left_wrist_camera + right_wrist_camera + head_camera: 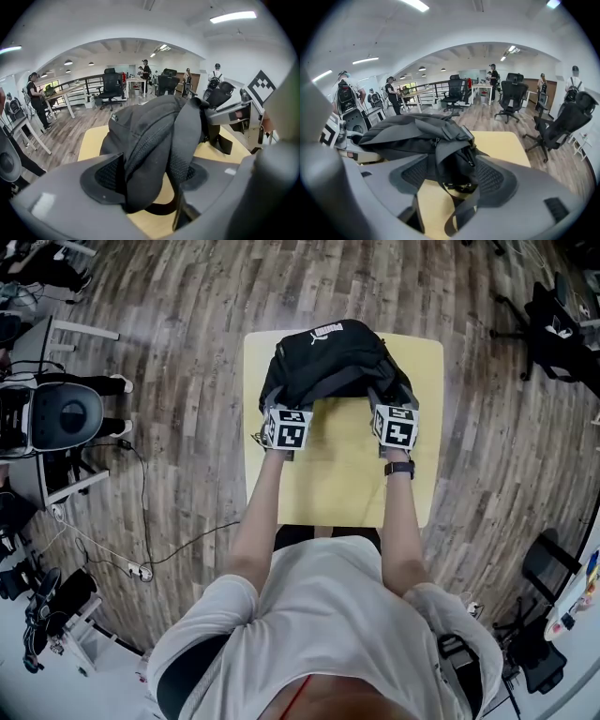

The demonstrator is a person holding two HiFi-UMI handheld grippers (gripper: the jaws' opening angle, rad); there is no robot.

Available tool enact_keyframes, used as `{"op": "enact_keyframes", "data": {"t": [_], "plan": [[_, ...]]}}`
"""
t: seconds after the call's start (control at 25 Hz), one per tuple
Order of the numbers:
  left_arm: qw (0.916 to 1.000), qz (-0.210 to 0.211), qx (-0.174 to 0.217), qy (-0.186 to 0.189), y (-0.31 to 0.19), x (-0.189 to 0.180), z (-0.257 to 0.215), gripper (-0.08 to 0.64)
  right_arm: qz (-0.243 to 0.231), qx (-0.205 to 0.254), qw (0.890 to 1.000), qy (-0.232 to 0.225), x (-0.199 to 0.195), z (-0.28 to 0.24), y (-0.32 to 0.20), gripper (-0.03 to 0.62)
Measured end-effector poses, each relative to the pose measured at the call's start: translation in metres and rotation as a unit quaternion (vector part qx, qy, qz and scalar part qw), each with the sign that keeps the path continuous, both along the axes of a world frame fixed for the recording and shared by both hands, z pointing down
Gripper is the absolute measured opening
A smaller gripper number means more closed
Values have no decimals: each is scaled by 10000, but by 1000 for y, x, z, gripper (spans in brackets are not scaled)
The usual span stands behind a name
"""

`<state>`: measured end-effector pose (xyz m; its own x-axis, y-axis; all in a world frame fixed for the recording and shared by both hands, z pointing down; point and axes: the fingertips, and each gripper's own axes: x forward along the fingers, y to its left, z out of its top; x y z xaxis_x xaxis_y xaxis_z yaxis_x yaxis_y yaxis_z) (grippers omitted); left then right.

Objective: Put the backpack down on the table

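Observation:
A black backpack [328, 362] lies on the far half of a yellow table [337, 484]. My left gripper [281, 409] is at its near left corner and my right gripper [390, 407] at its near right corner. In the left gripper view the left gripper [150, 180] has its jaws apart, with a fold of the backpack [150, 126] and a grey strap [187, 136] hanging loosely between the pads. In the right gripper view the right gripper [450, 180] stands wide open around a strap end and buckle [461, 154] of the backpack [408, 136], and both pads are bare.
Wooden floor surrounds the table. A black office chair [553, 324] stands at the far right. A grey chair [66, 413] and a cable with a power strip [141, 570] are on the left. Desks, chairs and people fill the room behind the table [501, 140].

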<state>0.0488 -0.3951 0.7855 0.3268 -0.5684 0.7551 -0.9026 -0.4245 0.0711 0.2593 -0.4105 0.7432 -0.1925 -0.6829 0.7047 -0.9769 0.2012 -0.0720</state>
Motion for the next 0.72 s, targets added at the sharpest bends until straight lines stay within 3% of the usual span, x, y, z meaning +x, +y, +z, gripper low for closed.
{"op": "enact_keyframes", "data": {"t": [0.24,0.48,0.72], "plan": [[9987,65,-171,467,34,1,-16,436,144,213,9996,87,5,-36,35,293],[9948,-164,285,968,41,-2,-72,446,154,733,9972,41,-6,-94,48,293],[9839,-24,978,1496,39,3,-156,444,119,1433,9895,-139,-39,-166,51,292]]}}
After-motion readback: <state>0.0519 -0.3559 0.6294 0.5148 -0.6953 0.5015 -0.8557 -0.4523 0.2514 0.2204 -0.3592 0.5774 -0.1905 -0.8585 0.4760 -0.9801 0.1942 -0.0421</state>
